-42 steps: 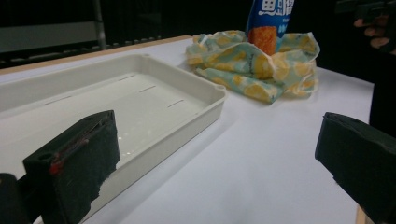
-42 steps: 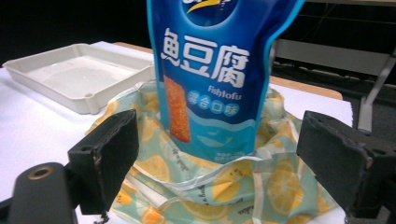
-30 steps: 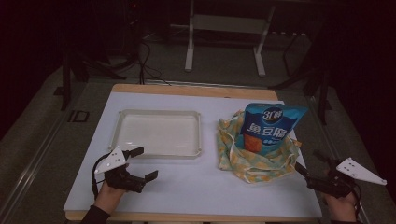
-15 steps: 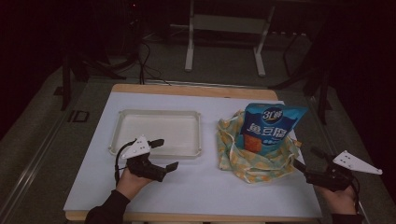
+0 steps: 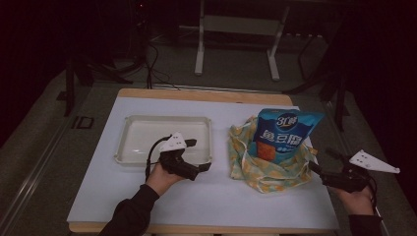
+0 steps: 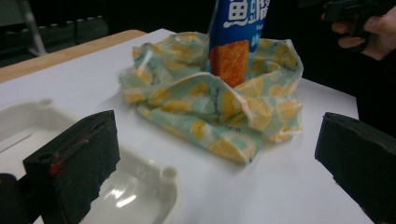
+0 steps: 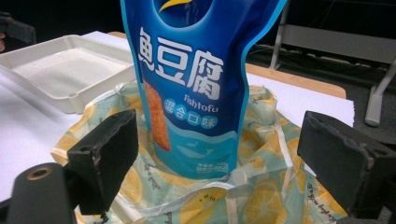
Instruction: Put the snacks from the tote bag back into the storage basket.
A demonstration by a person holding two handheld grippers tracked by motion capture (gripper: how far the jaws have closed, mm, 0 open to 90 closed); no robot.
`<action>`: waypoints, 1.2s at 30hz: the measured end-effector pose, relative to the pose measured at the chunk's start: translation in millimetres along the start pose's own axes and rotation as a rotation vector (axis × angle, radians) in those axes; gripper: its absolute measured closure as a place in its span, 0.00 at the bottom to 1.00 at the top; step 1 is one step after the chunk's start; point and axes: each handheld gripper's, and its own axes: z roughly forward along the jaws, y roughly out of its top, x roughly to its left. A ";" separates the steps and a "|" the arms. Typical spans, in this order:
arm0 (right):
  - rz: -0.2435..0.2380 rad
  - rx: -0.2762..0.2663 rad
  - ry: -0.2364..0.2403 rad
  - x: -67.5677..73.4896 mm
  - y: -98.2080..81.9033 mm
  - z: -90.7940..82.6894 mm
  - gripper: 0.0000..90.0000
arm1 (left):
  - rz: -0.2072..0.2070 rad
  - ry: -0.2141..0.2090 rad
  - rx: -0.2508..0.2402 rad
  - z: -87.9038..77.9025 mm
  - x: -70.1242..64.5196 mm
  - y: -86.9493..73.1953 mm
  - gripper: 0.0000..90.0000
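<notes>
Where the white table top [image 5: 147, 196] spreads under the high view, the items lie as follows.

Item one: a blue fish tofu pouch [image 5: 285, 135], upright, at about 3 o'clock from the table's middle. It stands inside a crumpled yellow-and-teal lemon-print bag [image 5: 255, 169], whose cloth rises around its base on all sides.

Item two: a shallow white tray [image 5: 133, 135], at about 9 o'clock from the pouch, near but apart from the bag. Its inside looks bare.

Item three: the left gripper [image 5: 199, 155], held in the person's left hand [image 5: 160, 178], over the tray's near right corner at about 6 o'clock of the tray. Its jaws stand wide apart with nothing between them; in the left gripper view they frame the bag and a corner of the tray.

Item four: the right gripper [image 5: 322, 160], held in the right hand [image 5: 356, 199] at the table's right edge, at about 4 o'clock from the pouch. Its jaws are spread wide and hold nothing; in the right gripper view they point at the pouch and bag, close by, not touching.
</notes>
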 end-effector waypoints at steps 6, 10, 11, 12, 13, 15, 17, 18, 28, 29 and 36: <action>0.005 0.000 0.011 -3.9 0.9 6.3 0.14 | 0.020 -0.030 -0.011 30.2 -1.0 15.7 0.01; 0.000 0.001 0.019 -7.2 2.5 10.4 0.16 | 0.028 -0.060 -0.005 50.7 -1.6 26.0 0.01; 0.000 0.003 0.017 -8.4 2.8 11.5 0.16 | 0.037 -0.063 0.001 57.0 -2.4 28.9 0.01; -0.001 0.003 0.019 -10.1 3.0 12.9 0.16 | 0.040 -0.068 0.005 60.6 -2.6 30.7 0.01; -0.001 0.003 0.018 -11.0 3.1 13.6 0.16 | 0.045 -0.072 0.009 65.4 -3.1 33.0 0.01; 0.004 0.004 0.019 -13.6 3.2 15.4 0.17 | 0.045 -0.082 0.007 74.0 -3.6 37.2 0.01; 0.007 0.006 0.023 -16.0 3.2 17.6 0.17 | 0.043 -0.091 0.009 82.0 -3.4 40.6 0.01; 0.005 0.014 0.024 -17.2 3.4 19.1 0.18 | 0.041 -0.093 0.012 86.1 -3.3 42.1 0.01; -0.004 0.035 0.045 -20.9 9.0 35.1 0.18 | 0.052 -0.104 0.020 122.5 -0.2 53.2 0.01; -0.005 0.035 0.049 -20.8 9.4 36.1 0.18 | 0.049 -0.107 0.023 125.9 -0.2 54.7 0.01; 0.002 0.036 0.063 -23.6 14.3 45.5 0.18 | 0.051 -0.108 -0.001 139.4 1.0 64.2 0.07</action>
